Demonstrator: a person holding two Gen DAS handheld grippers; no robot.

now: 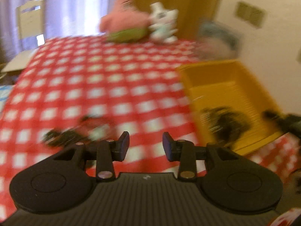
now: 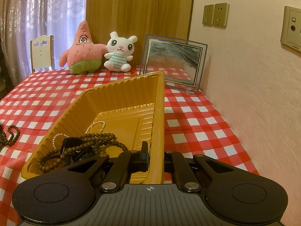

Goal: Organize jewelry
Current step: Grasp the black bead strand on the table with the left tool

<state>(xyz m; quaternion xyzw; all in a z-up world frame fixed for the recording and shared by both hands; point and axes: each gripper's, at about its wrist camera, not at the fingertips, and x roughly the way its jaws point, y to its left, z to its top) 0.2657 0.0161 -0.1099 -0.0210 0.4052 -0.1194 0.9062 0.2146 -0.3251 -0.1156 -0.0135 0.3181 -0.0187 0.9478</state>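
The yellow plastic tray (image 2: 120, 86) sits on the red checked tablecloth. My right gripper (image 2: 156, 156) is shut on the tray's near right wall. Inside the tray lie a brown bead necklace (image 2: 97, 141), a pearl strand (image 2: 96, 126) and a black piece (image 2: 73, 145). Another brown bead string (image 2: 11, 135) lies on the cloth left of the tray. The left wrist view is blurred: my left gripper (image 1: 145, 143) stands open over the cloth with nothing between its fingers, dark beads (image 1: 62, 137) to its left and the tray (image 1: 225, 86) to its right.
A pink star plush (image 2: 82, 52) and a white bunny plush (image 2: 119, 52) sit at the table's far edge, with a glass picture frame (image 2: 173, 64) beside them. A wall with sockets (image 2: 215, 15) runs along the right. A white chair (image 2: 42, 50) stands behind the far left corner.
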